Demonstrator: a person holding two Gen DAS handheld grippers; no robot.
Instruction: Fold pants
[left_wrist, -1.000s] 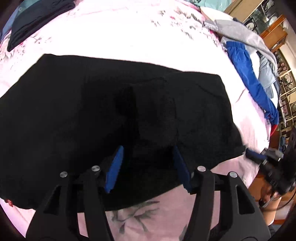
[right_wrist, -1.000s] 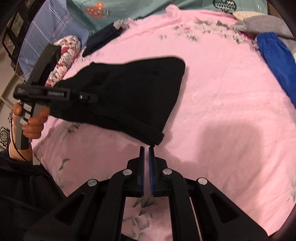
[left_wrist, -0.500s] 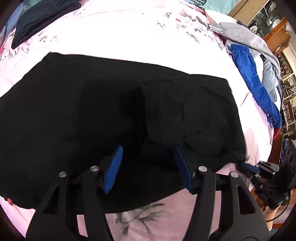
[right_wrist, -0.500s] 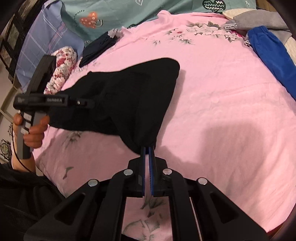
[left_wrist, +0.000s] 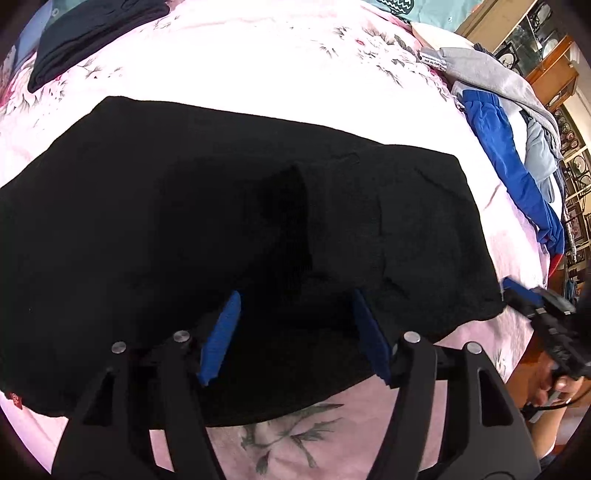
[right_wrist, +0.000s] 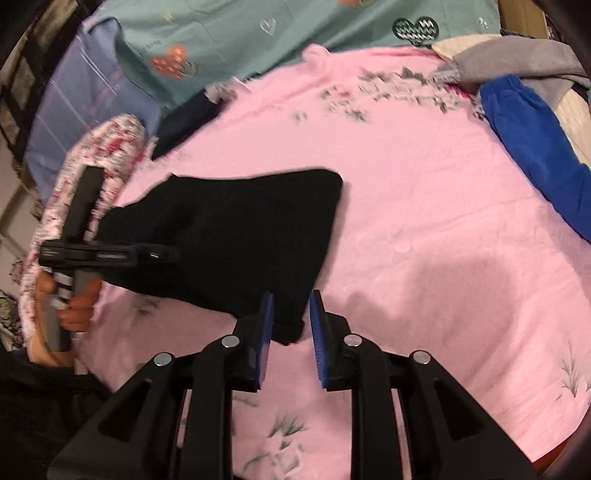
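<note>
Black pants (left_wrist: 207, 229) lie spread on the pink bed (right_wrist: 424, 229), already doubled over by the look of it, with one layer edge running down the middle of the cloth. This is soft, limp knit: light, no stiffness, so it will sag and drag wherever I don't hold it, and the thick folded corners are my best handles, both layers pinched together. My left gripper (left_wrist: 293, 332) hangs wide open over the near edge of the pants, blue pads (left_wrist: 221, 332) well apart, nothing between them; whether the tips touch the cloth I can't tell, it's all black down there. My right gripper (right_wrist: 290, 334) is parted too, a moderate gap, and the near corner of the pants (right_wrist: 236, 243) sits right between the pads (right_wrist: 265, 339), loose and not pinched. That view is a bit blurred. Nobody is holding the fabric right now, so I judge a fold has just been laid or a fresh grab is coming. Off to the side, blue clothes (right_wrist: 535, 147) and a grey garment (left_wrist: 487, 74) sit well clear of my working area.
</note>
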